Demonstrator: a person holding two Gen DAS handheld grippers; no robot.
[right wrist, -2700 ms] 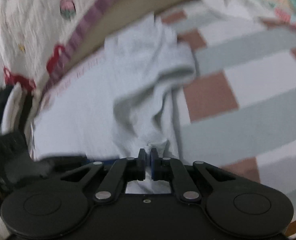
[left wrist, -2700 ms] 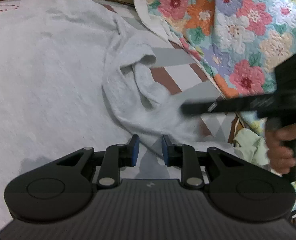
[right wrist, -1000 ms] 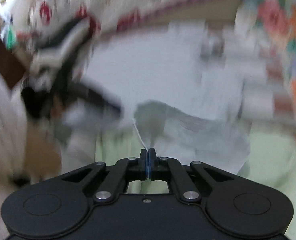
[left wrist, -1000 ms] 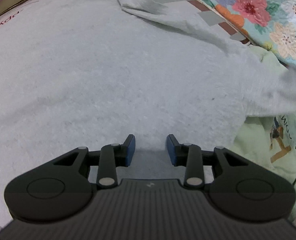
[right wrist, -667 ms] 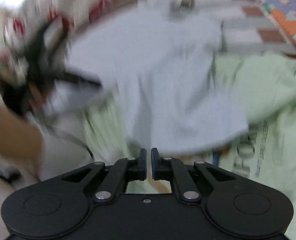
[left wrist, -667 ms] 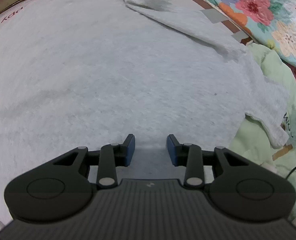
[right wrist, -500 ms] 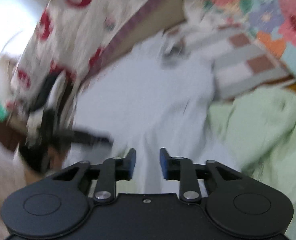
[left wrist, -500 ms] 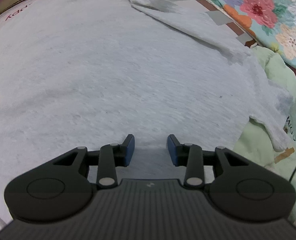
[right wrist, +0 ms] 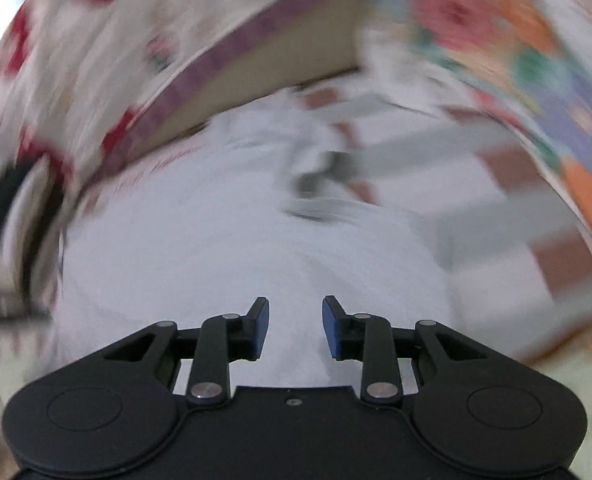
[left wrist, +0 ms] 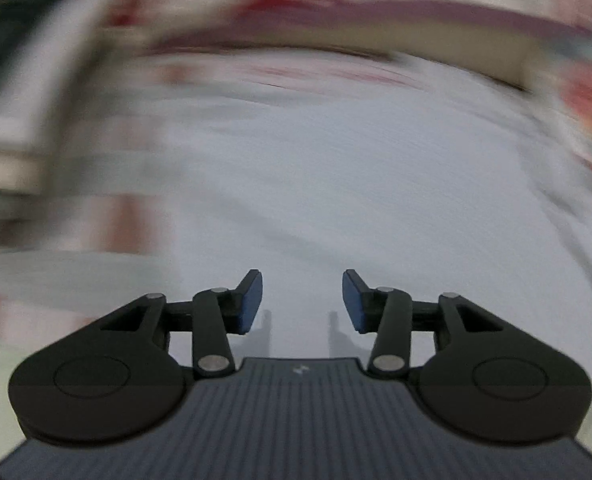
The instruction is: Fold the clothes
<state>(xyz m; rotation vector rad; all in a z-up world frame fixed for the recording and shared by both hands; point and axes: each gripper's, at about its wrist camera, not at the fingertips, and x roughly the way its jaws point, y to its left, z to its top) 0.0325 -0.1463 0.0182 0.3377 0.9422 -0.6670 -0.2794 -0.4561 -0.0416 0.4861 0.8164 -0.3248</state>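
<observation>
A pale grey garment (left wrist: 360,184) of soft, fuzzy knit lies spread flat below both cameras, its far end bunched in folds (right wrist: 316,160) on a checked sheet (right wrist: 516,208). The left gripper (left wrist: 302,306) and right gripper (right wrist: 295,330) both gape wide, empty, above it. A floral quilt (right wrist: 536,40) borders the right; everything is motion-blurred.

a blurred floral quilt in pink, orange and green (right wrist: 508,20) lies at the far right. left of the quilt runs a checked sheet of brown, grey and white squares (right wrist: 508,168); further left stands a white cloth with red motifs and a purple border (right wrist: 108,40).
</observation>
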